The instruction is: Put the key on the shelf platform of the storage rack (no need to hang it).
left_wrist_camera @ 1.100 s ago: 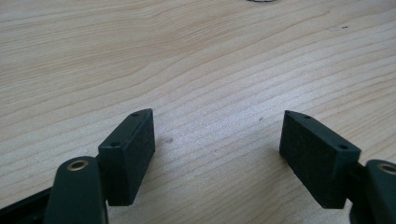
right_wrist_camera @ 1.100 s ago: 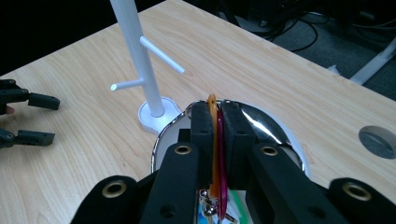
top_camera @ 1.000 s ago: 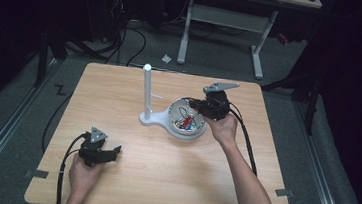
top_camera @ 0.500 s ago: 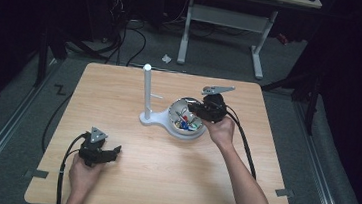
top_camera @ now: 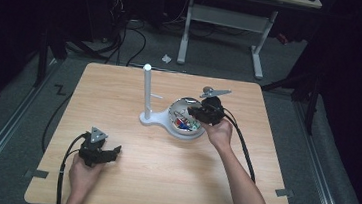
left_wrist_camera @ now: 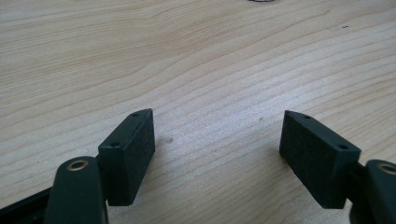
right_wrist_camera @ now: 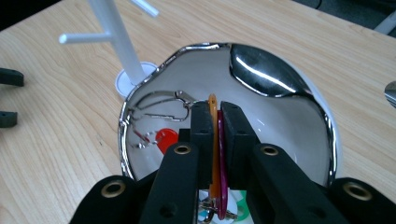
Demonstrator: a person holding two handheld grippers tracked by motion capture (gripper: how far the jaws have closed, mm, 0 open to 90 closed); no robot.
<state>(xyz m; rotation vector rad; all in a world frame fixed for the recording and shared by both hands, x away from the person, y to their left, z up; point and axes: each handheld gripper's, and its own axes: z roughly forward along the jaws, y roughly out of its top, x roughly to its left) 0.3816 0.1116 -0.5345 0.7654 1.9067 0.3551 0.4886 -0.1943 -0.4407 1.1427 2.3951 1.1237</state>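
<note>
Over the shiny metal bowl (right_wrist_camera: 280,93), an orange tag (right_wrist_camera: 214,140) and a magenta tag (right_wrist_camera: 220,182) stand on edge, long axis along the jaws, pinched flat by the right gripper (right_wrist_camera: 215,135). White peg stand (right_wrist_camera: 116,46) just beside the bowl. Left gripper (left_wrist_camera: 217,140) well apart, jaws spread wide over bare table (left_wrist_camera: 187,56).

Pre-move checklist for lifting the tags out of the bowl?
1. Right gripper shut on orange tag and magenta tag: ok.
2. Pads grip the tags squarely: cannot tell, the jaws hide most of them.
3. Tags free of the other pieces in the bowl: cannot tell.
4. White stand upright beside the bowl, its pegs free: ok.
5. Left gripper open, resting on the table, apart from the bowl: ok.
</note>
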